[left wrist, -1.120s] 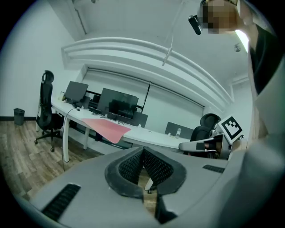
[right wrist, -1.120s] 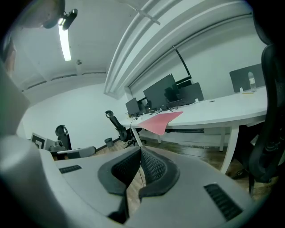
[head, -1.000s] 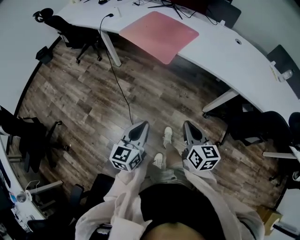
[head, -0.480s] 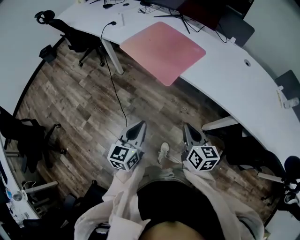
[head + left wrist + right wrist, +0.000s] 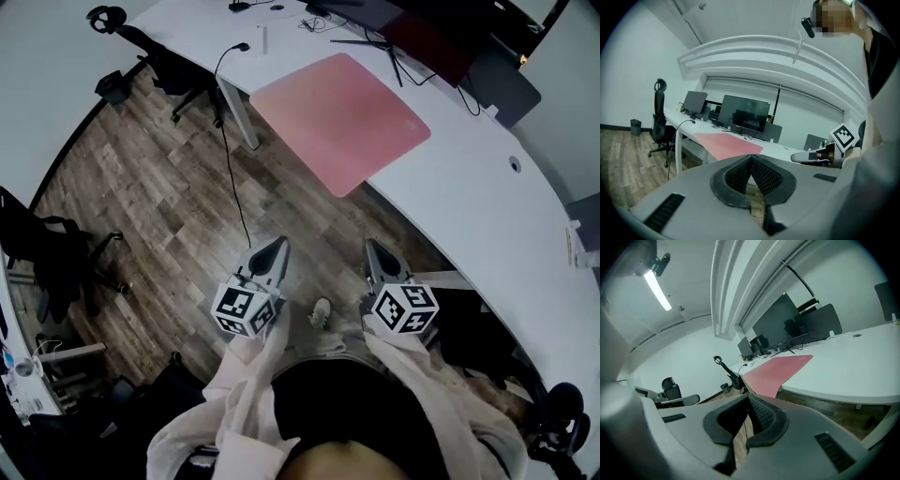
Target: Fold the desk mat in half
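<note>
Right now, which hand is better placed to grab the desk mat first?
Right, marginally. In the head view the right tongs sit nearer the overhanging corner of the pink desk mat than the left tongs. Both are shut, empty and short of the desk.

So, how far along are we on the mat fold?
Nothing is done yet: the pink desk mat lies flat and unfolded on the white desk. In hand: left gripper and right gripper hang over the floor short of it, shut and empty. Left: grasp an edge, fold over.
</note>
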A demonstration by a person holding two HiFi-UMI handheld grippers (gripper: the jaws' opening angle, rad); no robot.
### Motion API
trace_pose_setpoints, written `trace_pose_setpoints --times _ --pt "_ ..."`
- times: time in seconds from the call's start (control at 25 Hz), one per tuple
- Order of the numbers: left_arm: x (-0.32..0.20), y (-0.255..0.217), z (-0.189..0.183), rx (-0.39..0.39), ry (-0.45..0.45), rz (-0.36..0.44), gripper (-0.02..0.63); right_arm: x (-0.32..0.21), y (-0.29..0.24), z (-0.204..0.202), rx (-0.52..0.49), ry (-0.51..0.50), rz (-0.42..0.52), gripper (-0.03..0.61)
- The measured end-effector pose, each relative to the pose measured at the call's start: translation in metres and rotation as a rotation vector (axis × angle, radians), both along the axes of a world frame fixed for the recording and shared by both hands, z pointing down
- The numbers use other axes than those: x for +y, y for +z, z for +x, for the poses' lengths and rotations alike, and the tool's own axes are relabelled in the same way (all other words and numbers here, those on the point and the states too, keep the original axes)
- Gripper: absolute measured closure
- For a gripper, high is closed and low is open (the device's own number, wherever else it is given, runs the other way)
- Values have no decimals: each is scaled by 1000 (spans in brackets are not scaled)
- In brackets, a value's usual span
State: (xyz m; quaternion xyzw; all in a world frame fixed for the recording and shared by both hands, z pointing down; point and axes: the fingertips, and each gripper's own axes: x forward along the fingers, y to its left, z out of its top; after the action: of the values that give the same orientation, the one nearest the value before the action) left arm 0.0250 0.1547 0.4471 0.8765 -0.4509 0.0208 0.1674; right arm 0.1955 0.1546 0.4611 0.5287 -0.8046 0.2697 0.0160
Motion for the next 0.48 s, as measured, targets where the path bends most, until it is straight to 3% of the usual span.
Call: trace_pose_setpoints --times 0.48 --pt "-24 16 4 -34 -37 -66 588 -40 34 13 -79 5 -132 563"
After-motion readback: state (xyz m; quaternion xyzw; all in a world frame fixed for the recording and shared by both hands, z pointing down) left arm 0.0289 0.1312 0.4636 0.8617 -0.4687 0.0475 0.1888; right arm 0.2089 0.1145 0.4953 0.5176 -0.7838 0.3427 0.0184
